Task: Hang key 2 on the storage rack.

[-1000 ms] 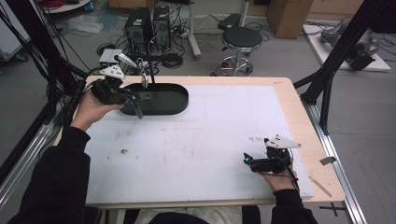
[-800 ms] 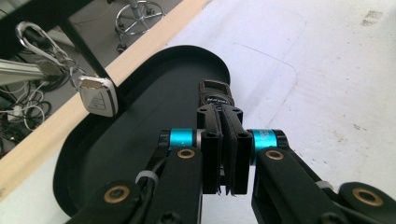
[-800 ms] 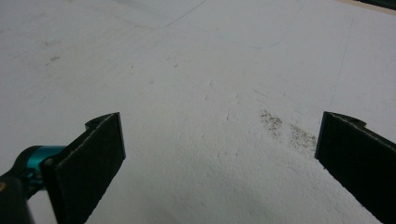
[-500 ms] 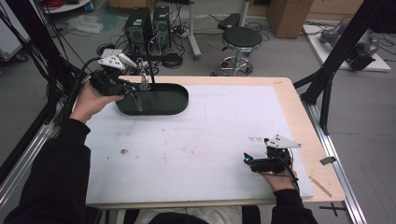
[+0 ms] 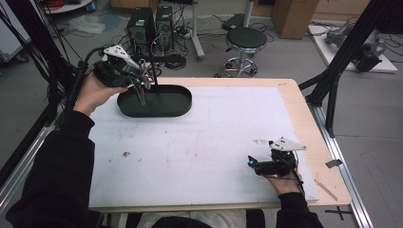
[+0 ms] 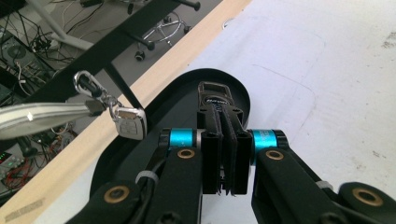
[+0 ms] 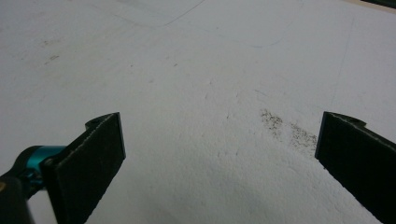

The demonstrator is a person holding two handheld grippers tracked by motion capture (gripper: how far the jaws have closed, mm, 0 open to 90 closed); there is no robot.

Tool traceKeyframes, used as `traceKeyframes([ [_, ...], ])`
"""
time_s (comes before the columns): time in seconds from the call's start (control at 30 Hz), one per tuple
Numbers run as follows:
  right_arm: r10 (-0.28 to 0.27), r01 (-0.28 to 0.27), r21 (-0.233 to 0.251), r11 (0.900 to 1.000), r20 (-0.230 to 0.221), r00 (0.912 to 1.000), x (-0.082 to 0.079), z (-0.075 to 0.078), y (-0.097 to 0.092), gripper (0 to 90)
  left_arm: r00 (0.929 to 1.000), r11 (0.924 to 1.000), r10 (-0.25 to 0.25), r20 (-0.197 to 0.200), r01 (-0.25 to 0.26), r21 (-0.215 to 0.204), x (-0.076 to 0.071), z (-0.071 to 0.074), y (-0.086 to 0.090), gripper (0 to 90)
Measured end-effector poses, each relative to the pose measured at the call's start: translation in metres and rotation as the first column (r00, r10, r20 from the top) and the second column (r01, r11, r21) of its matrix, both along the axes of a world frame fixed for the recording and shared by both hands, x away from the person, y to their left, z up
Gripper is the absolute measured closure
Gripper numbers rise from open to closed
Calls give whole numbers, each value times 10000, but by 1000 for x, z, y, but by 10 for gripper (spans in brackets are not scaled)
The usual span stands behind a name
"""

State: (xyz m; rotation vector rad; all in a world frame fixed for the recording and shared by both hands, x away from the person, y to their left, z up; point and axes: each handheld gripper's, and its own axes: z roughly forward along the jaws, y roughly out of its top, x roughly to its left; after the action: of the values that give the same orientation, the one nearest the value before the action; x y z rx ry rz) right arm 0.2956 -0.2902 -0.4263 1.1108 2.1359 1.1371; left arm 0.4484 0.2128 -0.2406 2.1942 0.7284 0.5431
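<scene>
Tray [image 5: 157, 107] under left gripper [image 6: 224, 140]; keys [image 6: 126, 122] dangle beside.

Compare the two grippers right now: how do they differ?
The left gripper is shut on a black strap above the tray; the right gripper is open and empty. Left is raised at the far edge; right rests low on the table. Both have black jaws.

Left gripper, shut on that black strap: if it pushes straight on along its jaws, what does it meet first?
Probably the floor of the black oval tray: the left gripper points into it, its strap hanging just ahead. Depth is hard to judge.
</scene>
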Motion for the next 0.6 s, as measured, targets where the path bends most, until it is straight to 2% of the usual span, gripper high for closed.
traceKeyframes([
  [0.07,-20,20,27,10000,-31,10000,0,0,0,7,10000,9999,27,56,-27,-128,3,1,-2,863],
  [0.2,-24,24,44,10000,-24,10000,-1,0,-1,7,9998,9999,134,134,-135,11,11,2,-6,863],
  [0.27,-33,33,50,10000,-1,10000,0,0,-1,7,9982,9997,222,566,-228,87,13,2,-10,863],
  [0.33,-18,18,64,10000,-57,10000,0,0,-1,7,9973,9998,201,709,-199,-29,16,2,-14,863],
  [0.43,27,-27,35,10000,-20,10000,1,-1,-1,7,9974,9998,199,687,-200,17,23,2,-20,863],
  [0.6,-8,8,23,10000,-29,10000,1,-1,-1,7,9968,9991,376,708,-362,-209,34,2,-24,862],
])
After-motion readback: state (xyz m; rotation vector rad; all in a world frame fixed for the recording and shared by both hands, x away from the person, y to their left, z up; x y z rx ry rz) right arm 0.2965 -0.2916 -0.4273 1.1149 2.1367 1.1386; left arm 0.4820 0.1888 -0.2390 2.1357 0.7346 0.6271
